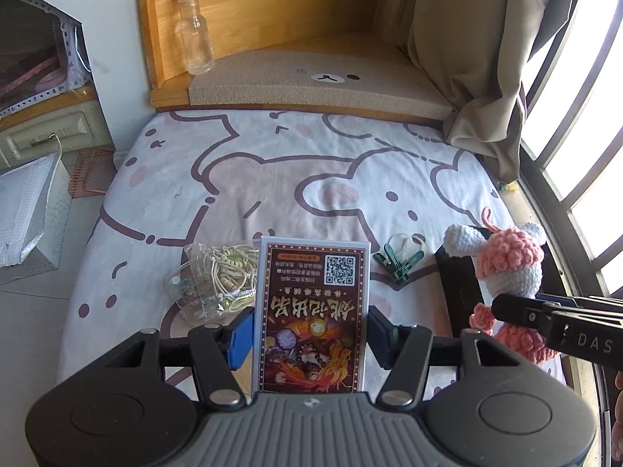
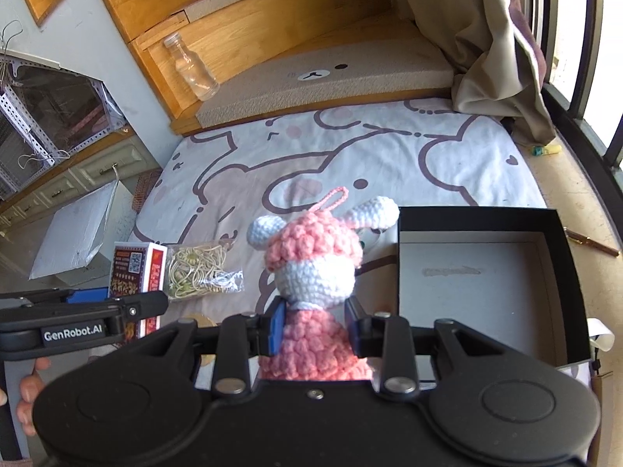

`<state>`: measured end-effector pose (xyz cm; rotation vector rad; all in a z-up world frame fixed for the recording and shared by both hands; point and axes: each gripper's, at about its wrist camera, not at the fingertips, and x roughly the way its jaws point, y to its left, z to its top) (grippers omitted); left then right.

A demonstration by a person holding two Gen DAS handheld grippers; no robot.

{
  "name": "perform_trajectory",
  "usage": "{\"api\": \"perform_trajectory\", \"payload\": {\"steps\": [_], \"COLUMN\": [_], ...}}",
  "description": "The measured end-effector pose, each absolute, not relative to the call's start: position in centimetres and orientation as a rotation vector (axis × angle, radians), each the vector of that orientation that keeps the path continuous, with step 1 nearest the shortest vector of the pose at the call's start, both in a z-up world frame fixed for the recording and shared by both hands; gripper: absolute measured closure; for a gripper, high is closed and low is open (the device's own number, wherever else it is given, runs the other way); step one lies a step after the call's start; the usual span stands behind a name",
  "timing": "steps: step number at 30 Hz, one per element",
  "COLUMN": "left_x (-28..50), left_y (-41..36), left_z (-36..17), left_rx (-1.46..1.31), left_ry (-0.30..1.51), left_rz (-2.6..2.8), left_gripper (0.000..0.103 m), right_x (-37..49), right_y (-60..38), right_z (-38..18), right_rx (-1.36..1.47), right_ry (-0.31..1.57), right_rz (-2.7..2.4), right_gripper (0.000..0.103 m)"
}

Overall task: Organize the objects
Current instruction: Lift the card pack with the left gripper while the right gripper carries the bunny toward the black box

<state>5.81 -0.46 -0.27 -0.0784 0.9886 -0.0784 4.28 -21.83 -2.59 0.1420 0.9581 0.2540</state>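
My left gripper [image 1: 309,334] is shut on a printed card box [image 1: 310,311] with a QR code, held upright above the bed; the box also shows in the right wrist view [image 2: 134,272]. My right gripper [image 2: 315,327] is shut on a pink and white crochet doll [image 2: 311,260], also seen in the left wrist view [image 1: 510,268]. An open black box [image 2: 479,276] with a pale bottom lies just right of the doll. A clear bag of cords and beads [image 1: 214,276] and green clothes pegs [image 1: 399,260] lie on the sheet.
The bed has a cartoon-print sheet [image 1: 272,163]. A clear bottle [image 1: 194,35] stands on a wooden ledge with a tan cushion [image 1: 311,81]. A curtain [image 1: 467,58] and barred window are at right. A white bag [image 1: 23,210] stands on the floor at left.
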Motion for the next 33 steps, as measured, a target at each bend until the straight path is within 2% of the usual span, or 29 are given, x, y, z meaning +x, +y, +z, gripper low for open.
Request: {"api": "perform_trajectory", "payload": {"steps": [33], "left_x": [4.8], "left_y": [0.5], "left_z": [1.1], "left_rx": [-0.108], "left_ry": [0.957], "left_rz": [-0.017], "left_gripper": [0.044], "right_x": [3.5], "right_y": [-20.4], "right_z": [-0.2], "right_rx": [0.06], "right_ry": [0.886], "right_rz": [0.221], "right_gripper": [0.07]}}
